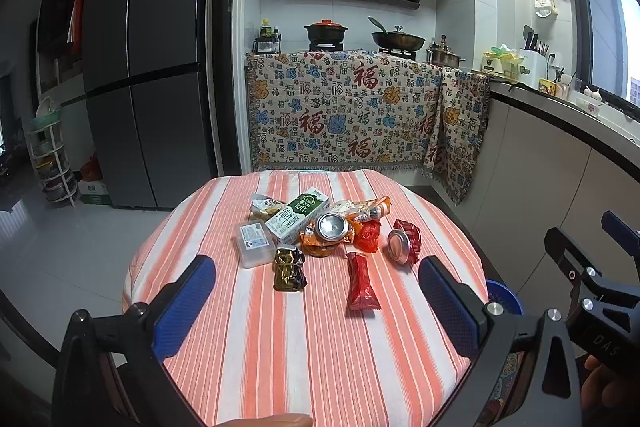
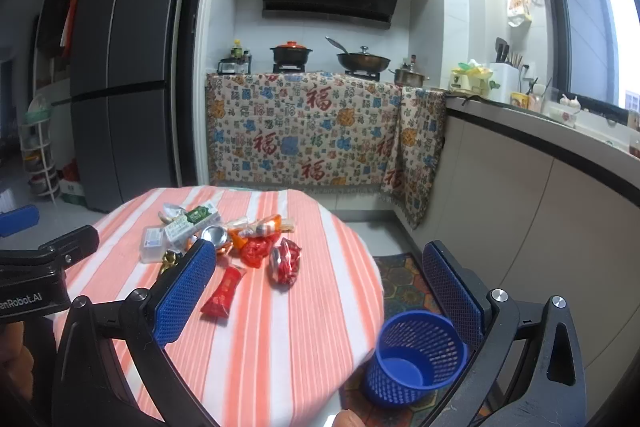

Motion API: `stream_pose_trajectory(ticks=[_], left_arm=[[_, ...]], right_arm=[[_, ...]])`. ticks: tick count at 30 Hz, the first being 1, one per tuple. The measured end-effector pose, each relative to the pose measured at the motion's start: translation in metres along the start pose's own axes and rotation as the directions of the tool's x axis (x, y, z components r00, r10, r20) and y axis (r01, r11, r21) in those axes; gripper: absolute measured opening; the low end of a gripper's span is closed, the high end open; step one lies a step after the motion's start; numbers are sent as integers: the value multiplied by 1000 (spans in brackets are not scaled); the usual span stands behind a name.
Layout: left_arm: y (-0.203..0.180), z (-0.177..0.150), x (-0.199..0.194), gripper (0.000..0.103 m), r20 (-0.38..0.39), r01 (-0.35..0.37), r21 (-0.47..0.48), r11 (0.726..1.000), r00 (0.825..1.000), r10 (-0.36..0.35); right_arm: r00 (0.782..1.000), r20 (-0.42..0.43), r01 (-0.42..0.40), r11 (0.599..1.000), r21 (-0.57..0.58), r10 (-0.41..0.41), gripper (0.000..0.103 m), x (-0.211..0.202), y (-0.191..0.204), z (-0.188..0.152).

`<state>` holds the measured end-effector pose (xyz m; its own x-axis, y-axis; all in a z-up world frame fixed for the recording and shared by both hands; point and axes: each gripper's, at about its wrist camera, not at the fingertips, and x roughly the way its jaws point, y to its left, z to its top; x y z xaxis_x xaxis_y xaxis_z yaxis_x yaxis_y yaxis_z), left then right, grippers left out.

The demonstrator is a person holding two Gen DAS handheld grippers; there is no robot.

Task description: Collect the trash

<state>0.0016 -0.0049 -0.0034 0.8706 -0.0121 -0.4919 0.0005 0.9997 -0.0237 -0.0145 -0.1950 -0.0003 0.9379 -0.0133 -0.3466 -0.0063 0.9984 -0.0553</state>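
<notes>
Here both grippers' jaws stand spread and empty; only the right wrist view shows the whole blue basket [image 2: 416, 359].

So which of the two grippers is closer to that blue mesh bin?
Right. The right gripper hovers almost over the blue mesh bin, beside the table; the left gripper is over the tabletop, further away.

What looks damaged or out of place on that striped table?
Two drink cans are crushed: a red one lying on its side, and a silver-topped one amid crumpled wrappers. The blue mesh bin on the floor looks empty.
</notes>
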Motion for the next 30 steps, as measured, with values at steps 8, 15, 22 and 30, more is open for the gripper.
stream_pose_trajectory(ticks=[8,15,22,30], left_arm=[[2,2,-1,103,0,6,2,1000,1000,-6],[1,4,-3,103,0,9,5,1000,1000,-9],[-2,5,-4,103,-4,12,4,1000,1000,-12],[0,2,-3,103,-4,11,4,1000,1000,-11]], right_arm=[[1000,0,2,1000,-2,-2,103,2,1,-1],[1000,-1,4,1000,-2,-4,103,2,1,-1],[1000,0,2,1000,-3,-2,103,2,0,-2],[1000,-4,0,1000,-2,0,103,1,-2,-6]])
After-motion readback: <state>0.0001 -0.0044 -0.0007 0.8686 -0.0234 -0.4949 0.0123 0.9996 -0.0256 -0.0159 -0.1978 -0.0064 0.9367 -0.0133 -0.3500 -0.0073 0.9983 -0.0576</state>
